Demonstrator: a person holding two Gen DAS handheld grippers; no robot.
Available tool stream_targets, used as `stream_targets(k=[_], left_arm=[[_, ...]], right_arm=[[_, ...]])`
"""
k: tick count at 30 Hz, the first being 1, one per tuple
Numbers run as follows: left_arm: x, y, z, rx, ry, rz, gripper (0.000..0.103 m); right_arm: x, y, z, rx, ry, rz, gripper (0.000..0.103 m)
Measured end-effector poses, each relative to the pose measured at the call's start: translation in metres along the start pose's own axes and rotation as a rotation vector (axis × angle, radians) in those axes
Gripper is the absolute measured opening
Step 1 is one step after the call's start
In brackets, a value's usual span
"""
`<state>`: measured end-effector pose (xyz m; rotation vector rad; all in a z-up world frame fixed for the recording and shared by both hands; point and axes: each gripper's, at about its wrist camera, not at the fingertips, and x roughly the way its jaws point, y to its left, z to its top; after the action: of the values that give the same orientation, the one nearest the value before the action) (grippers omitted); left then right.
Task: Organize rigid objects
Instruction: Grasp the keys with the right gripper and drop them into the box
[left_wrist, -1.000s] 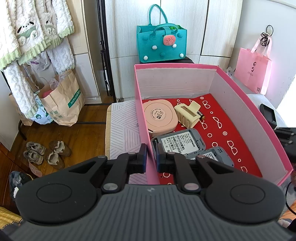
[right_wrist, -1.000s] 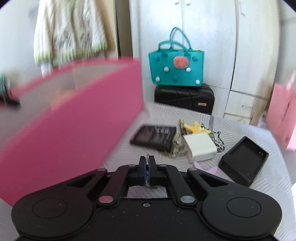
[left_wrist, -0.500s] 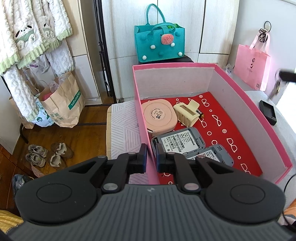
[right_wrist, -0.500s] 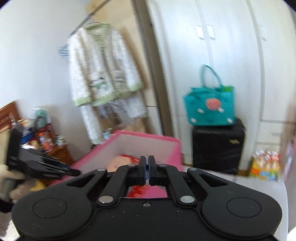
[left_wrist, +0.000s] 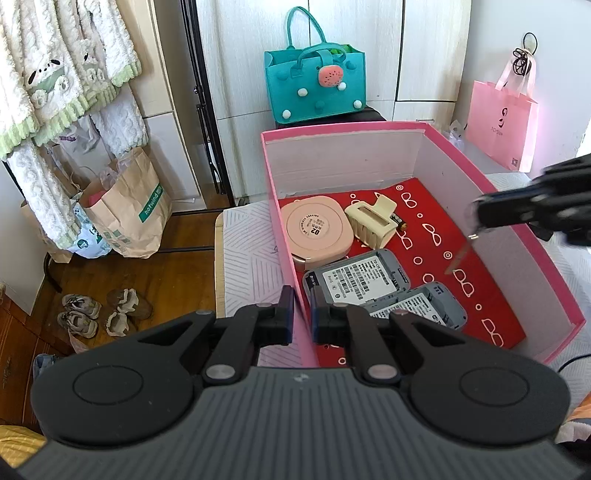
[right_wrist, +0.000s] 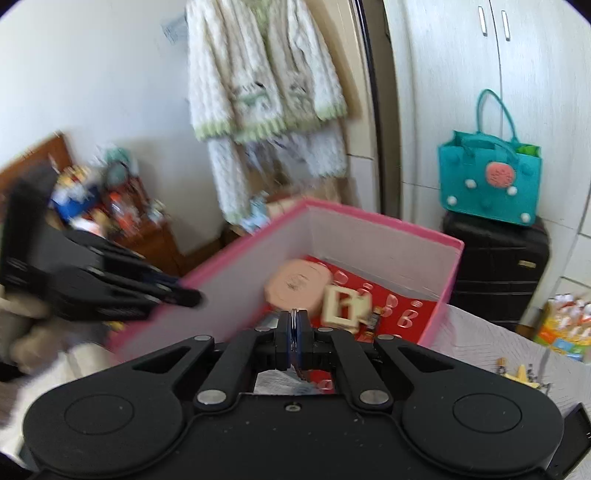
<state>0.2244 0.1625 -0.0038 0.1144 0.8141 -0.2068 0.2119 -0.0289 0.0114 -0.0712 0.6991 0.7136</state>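
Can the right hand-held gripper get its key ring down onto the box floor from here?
Probably yes: the right hand-held gripper hangs over the open pink box, and the red floor beneath is bare.

An open pink cardboard box (left_wrist: 546, 254) with a red glasses-print floor lies on the bed; inside lie a round peach plastic case (left_wrist: 316, 230), a cream hair claw clip (left_wrist: 371, 221); two grey label-up devices (left_wrist: 356, 278) overlap nearest.
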Motion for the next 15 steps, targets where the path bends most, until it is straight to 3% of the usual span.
stream_targets(k=[2,5,12,15], left_arm=[[0.0,-0.001,0.0,0.001,-0.002,0.003,0.008],[-0.001,0.0,-0.001,-0.001,-0.002,-0.001,0.008],[-0.002,0.001,-0.001,-0.003,-0.002,-0.004,0.008],[-0.002,0.001,-0.001,-0.011,-0.002,-0.005,0.008]], right_arm=[[0.009,-0.002,0.0,0.016,-0.003,-0.023,0.006],[0.006,-0.015,0.002,0.088,-0.017,0.025,0.01],[-0.032,-0.037,-0.004,0.166,-0.073,-0.001,0.013],[-0.053,-0.046,-0.014,0.186,-0.08,-0.044,0.021]])
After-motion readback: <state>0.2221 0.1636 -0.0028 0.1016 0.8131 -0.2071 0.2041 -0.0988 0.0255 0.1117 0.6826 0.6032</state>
